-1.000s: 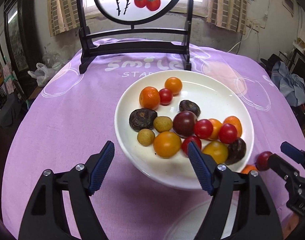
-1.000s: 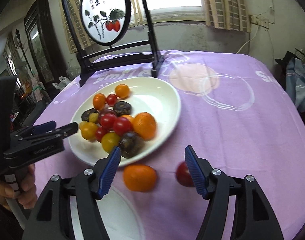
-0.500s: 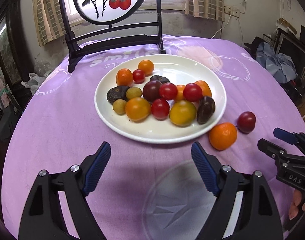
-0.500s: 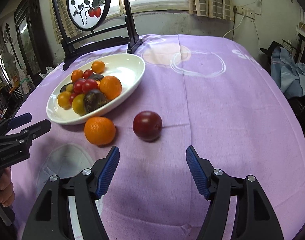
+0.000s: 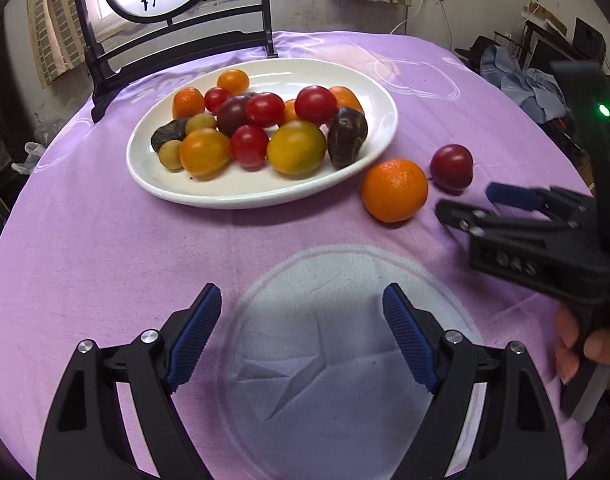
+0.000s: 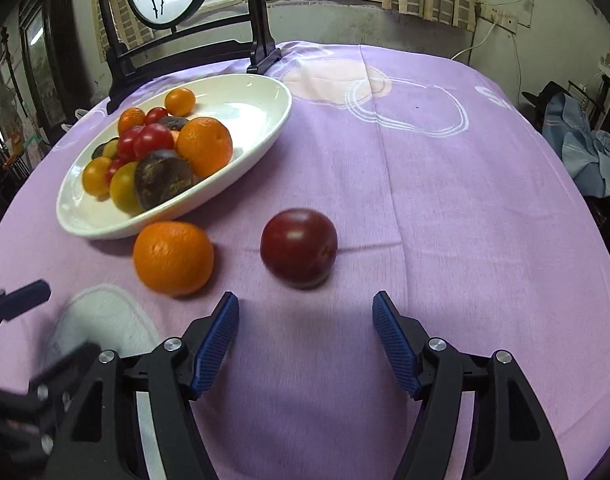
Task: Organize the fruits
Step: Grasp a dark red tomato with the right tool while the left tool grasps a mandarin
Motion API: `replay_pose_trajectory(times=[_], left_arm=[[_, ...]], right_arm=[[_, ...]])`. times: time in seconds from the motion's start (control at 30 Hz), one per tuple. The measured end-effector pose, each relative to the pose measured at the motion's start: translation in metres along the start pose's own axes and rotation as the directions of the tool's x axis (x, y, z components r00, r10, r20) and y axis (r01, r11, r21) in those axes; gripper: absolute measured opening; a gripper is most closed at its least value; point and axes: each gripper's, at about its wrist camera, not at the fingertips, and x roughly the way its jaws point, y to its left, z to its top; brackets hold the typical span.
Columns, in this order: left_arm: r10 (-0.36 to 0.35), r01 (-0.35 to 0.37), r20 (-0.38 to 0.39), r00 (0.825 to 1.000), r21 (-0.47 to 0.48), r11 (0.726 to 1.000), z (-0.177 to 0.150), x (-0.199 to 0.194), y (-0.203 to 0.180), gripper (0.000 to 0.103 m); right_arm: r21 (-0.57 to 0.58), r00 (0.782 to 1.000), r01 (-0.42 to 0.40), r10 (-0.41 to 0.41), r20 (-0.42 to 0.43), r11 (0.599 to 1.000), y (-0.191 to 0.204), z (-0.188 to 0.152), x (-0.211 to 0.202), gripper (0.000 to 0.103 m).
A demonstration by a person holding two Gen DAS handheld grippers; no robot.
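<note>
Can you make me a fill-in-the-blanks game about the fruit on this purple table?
1. Most of the fruit sits in the white ____.
2. The orange and the dark red fruit lie on the purple ____, outside the plate.
3. The right gripper holds ____ between its blue pads.
4. The fruit nearest the plate's rim is the ____.

Missing words: plate; tablecloth; nothing; orange

Raised letters "OAS" on the right gripper body
</note>
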Motion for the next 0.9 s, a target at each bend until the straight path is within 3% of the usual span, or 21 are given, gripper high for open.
replay_pose_trajectory(times=[0.23,0.37,0.4,0.57,0.9], left_arm=[[-0.002,0.002,-0.017,1.000,-0.004,1.000,-0.001,0.005,0.001,0.081],[-0.001,0.001,-0.020,1.000,0.005,1.000,-0.002,0.007,-0.002,0.081],[0.002,-0.002,-0.020,1.000,0.009,1.000,-0.002,0.007,-0.003,0.081],[0.001,0.000,-0.017,1.000,0.008,1.000,-0.002,0.006,-0.003,0.081],[-0.006,0.006,-0.008,1.000,0.002,1.000,-0.003,0.005,-0.007,0.081]], right_arm=[[0.018,1.000,0.024,-0.025,0.009,1.000,0.004,0.018,0.013,0.068],[0.027,1.000,0.021,-0.022,0.021,0.999,-0.001,0.017,0.010,0.042],[0.037,1.000,0.002,-0.003,0.022,0.999,-0.003,0.018,0.009,0.040],[0.068,1.000,-0.026,0.026,0.000,0.997,-0.006,0.012,0.001,0.039],[0.116,0.998,-0.063,0.062,0.018,0.991,-0.025,-0.033,-0.042,0.039]])
